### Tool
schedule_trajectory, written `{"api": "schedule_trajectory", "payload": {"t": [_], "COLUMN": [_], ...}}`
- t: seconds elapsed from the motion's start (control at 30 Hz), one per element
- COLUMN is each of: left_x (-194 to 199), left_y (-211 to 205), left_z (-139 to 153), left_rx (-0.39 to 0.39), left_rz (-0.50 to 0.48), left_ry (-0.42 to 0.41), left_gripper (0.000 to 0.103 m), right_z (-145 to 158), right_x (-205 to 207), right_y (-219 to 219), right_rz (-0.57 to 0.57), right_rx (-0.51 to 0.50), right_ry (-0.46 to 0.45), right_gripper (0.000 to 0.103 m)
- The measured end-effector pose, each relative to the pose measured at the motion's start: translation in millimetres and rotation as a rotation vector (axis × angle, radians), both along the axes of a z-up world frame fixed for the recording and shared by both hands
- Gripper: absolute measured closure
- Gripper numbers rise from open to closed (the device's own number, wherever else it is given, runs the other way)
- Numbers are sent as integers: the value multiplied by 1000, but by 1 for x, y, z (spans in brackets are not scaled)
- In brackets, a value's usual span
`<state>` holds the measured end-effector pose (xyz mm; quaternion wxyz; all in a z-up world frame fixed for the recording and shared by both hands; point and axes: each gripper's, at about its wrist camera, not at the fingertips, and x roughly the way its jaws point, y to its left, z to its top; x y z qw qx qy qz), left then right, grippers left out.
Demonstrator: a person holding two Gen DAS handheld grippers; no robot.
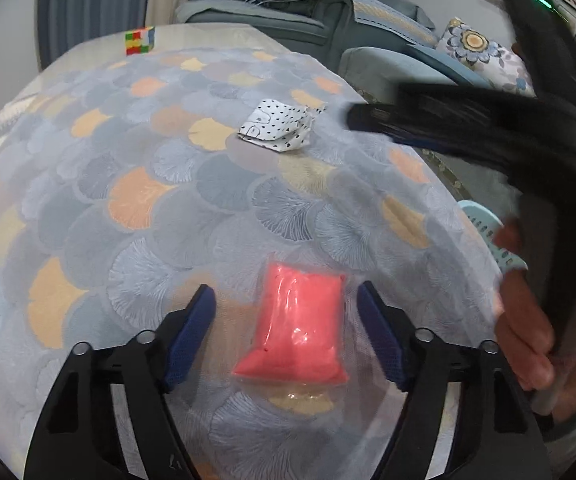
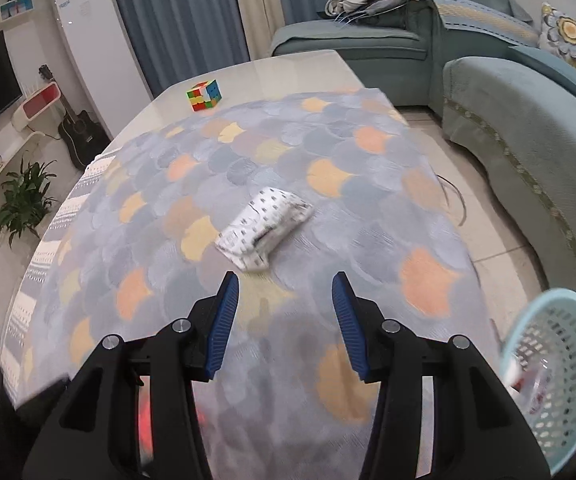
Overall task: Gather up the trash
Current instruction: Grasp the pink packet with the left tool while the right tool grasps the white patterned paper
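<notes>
Teal upholstered sofas [image 2: 528, 128] curve round the far and right sides of the living room, with blue curtains behind. Before them stands the pale desk [image 2: 288, 68], most of it covered by a grey-blue cloth printed with orange and yellow fan shapes [image 2: 288, 184]. Off the desk's right edge, near its front corner, sits a pale blue perforated plastic basket [image 2: 568, 380] with some scraps inside, too blurred to name. A flat clear plastic packet filled with pink [image 1: 298, 328] lies near the front edge of the desk, between the fingers of the left tool [image 1: 285, 300], whose jaws stand apart on either side without touching it. A crumpled white wrapper with small black dots [image 2: 265, 222] lies near the middle of the cloth, just ahead of the right tool [image 2: 283, 292], whose jaws are spread and empty. A small multicoloured puzzle cube [image 2: 204, 95] rests on the bare desk near its far left corner.
</notes>
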<state>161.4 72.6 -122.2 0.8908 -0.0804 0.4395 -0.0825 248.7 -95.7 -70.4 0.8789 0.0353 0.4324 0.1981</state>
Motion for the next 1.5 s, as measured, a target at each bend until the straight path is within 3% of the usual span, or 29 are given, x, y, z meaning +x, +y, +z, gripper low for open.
{"api": "schedule_trajectory", "payload": {"t": [0.07,0.43,0.53,0.57,0.67,0.77,0.93,1.13,1.33,1.5], "left_x": [-2,-12,-12,-11,-9,-8,-13,-24,-32,-32], "left_y": [-1,-7,-7,-6,-4,1,2,-3,-22,-62], "left_z": [0,1,1,1,1,1,6,21,74,122], "left_rx": [4,18,12,9,-1,-14,-30,-36,-56,-59], "left_rz": [-3,-6,-1,0,0,10,5,-13,-54,-121], "left_ry": [-16,-59,-56,-57,-57,-59,-100,-144,-237,-302], "left_gripper": [43,50,55,58,65,66,66,67,67,67], "right_z": [-7,-36,-40,-40,-41,-38,-31,-8,45,78], "right_x": [9,54,56,56,54,50,38,7,-29,-51], "right_y": [8,39,46,47,50,45,26,-12,-81,-145], "right_rz": [-6,-33,-33,-20,-7,-11,-22,-19,-64,-133], "right_rx": [5,5,-36,-31,-50,-32,21,8,34,11], "right_ry": [11,84,90,90,84,70,51,-9,-99,-162], "right_gripper": [58,58,73,82,91,96,99,99,99,99]}}
